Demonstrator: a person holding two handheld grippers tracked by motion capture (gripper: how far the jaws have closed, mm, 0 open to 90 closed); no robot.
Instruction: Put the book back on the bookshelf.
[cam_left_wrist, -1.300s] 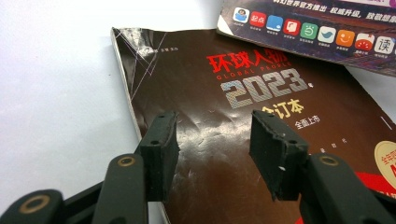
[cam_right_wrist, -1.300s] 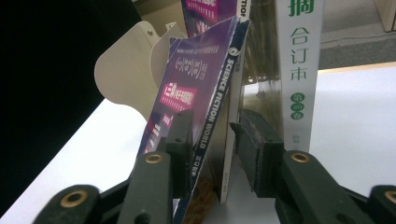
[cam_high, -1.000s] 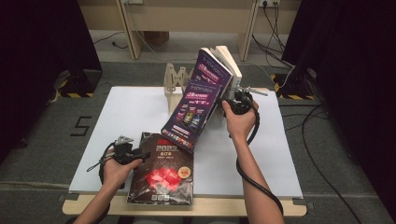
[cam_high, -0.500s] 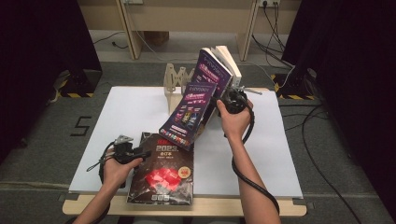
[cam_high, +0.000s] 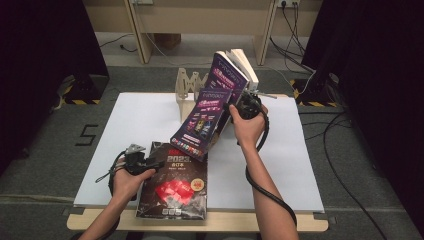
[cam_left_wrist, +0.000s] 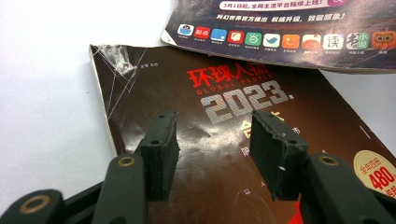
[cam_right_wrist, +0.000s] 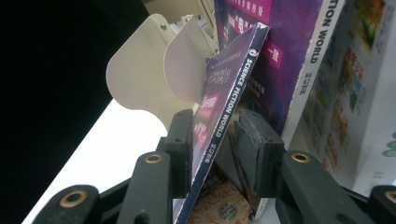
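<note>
Two forearms reach in over the tabletop's near edge. The left hand (cam_high: 127, 181), near the front-left corner, holds the left gripper (cam_high: 159, 163) low and level, its jaws standing apart. The right arm stretches toward the far edge; the right gripper (cam_high: 235, 107) has just been closing, though whether both pads (cam_right_wrist: 183, 140) press is unclear.

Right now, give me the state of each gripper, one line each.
Left gripper: open, empty, jaws over the dark 2023 magazine.
Right gripper: jaws have just been closing around the purple magazine's spine; whether the pads press on it cannot be told.
</note>
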